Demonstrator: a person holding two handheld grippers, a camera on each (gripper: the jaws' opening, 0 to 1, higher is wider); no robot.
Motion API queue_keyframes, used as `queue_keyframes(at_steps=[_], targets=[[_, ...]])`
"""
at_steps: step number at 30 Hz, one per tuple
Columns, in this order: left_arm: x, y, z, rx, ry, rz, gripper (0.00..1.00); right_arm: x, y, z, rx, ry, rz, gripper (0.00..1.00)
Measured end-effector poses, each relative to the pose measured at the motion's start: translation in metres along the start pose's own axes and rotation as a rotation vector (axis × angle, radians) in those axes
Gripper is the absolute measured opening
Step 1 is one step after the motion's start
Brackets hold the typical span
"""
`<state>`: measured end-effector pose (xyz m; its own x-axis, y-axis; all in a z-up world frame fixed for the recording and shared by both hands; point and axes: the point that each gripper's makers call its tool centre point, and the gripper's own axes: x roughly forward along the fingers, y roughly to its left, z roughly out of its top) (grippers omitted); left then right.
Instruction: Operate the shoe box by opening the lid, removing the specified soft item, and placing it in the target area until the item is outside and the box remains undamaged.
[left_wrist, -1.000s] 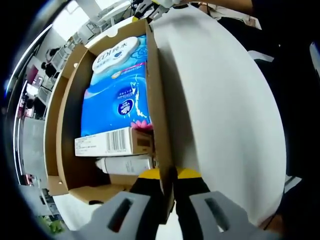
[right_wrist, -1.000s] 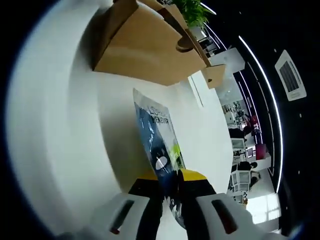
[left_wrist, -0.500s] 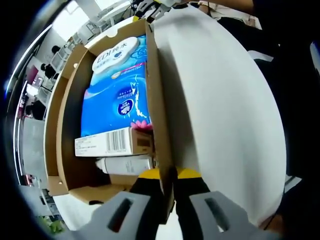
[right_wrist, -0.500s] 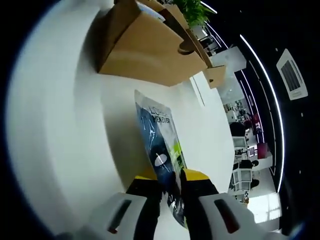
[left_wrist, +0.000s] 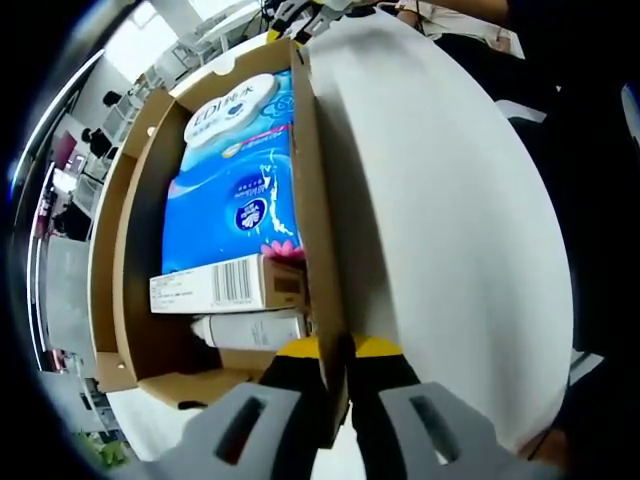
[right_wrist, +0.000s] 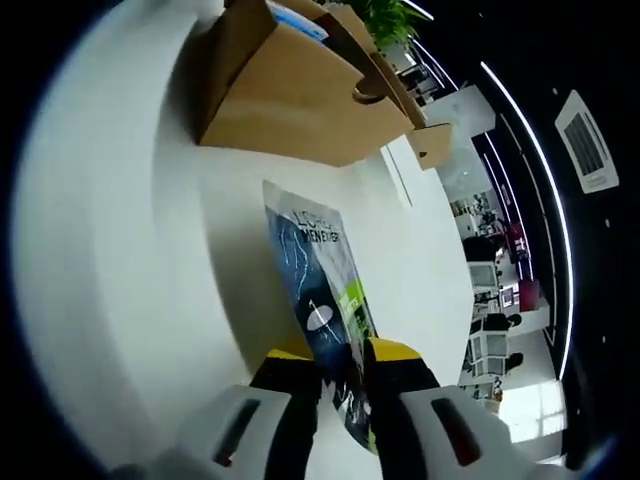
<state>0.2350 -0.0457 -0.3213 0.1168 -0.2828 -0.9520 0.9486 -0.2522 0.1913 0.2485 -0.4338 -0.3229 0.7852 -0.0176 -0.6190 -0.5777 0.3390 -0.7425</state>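
Observation:
The open cardboard shoe box (left_wrist: 128, 250) holds a blue tissue pack (left_wrist: 235, 190), a white barcoded carton (left_wrist: 220, 285) and a white tube (left_wrist: 250, 328). My left gripper (left_wrist: 336, 360) is shut on the box's near side wall (left_wrist: 312, 190). In the right gripper view the box (right_wrist: 290, 95) shows from outside, and a flat dark-blue pouch (right_wrist: 315, 280) with a green patch lies on the white table (right_wrist: 120, 250) just in front of it. The pouch's near end runs between the jaws of my right gripper (right_wrist: 343, 365), which stand slightly apart around it.
The white table (left_wrist: 450, 200) stretches to the right of the box. A person in dark clothes (left_wrist: 585, 140) stands along its far edge. A box flap (right_wrist: 430, 145) sticks out toward an office space with a potted plant (right_wrist: 385, 20) behind.
My right gripper's jaws have parted a little from the pouch they were pinching. The left gripper and box have not moved.

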Motion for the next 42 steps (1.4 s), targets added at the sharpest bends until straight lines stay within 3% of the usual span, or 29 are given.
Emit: queue_keyframes(at_steps=[33, 39, 42], targets=[[-0.001, 0.001, -0.001, 0.006, 0.003, 0.004, 0.06, -0.03, 0.019, -0.021, -0.108, 0.083, 0.093, 0.19], [0.0, 0.002, -0.001, 0.006, 0.004, 0.003, 0.06, -0.038, 0.011, -0.02, -0.097, 0.082, 0.081, 0.19], [0.0, 0.002, -0.002, 0.006, 0.005, 0.005, 0.06, -0.035, 0.012, -0.016, -0.035, 0.053, 0.078, 0.19]])
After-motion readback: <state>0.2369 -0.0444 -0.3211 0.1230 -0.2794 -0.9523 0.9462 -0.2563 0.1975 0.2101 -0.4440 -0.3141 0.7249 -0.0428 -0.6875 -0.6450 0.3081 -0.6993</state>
